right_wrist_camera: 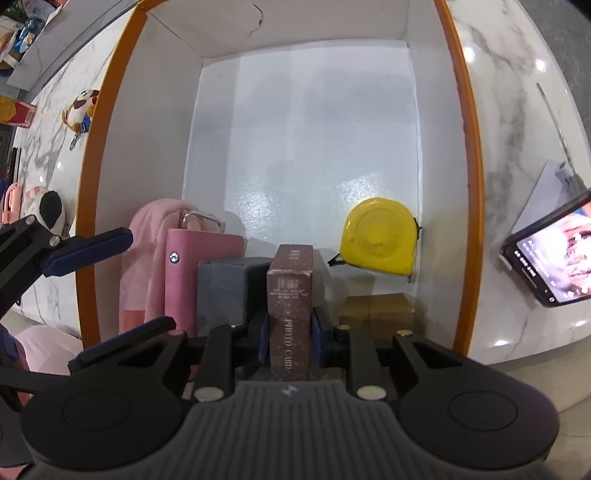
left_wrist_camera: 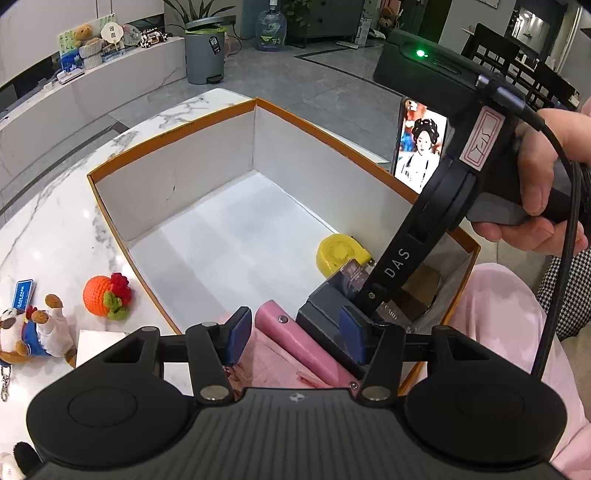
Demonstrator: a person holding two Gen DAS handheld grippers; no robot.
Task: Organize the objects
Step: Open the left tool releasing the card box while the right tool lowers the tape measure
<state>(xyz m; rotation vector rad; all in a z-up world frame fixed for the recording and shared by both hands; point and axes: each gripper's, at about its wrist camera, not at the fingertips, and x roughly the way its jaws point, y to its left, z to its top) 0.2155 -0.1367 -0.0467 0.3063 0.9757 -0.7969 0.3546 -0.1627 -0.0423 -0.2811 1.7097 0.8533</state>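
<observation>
A white marble tabletop (left_wrist_camera: 55,206) carries an orange-rimmed box (left_wrist_camera: 173,136); grey floor, a bin (left_wrist_camera: 205,50) and a water jug (left_wrist_camera: 271,29) lie beyond. The right gripper (right_wrist_camera: 289,334) is clamped on a brown card box (right_wrist_camera: 290,295), standing at the box's near end. The left gripper (left_wrist_camera: 293,334) stands half open over a pink case (left_wrist_camera: 295,339), not pressing it.

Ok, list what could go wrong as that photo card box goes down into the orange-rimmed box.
1. The right gripper grips the photo card box near one end only; it may tilt or tip over on release.
2. It sits close beside the grey box and pink case, so it could knock them.
3. The left gripper stands open right beside the right one over the same corner; the two might collide.
</observation>
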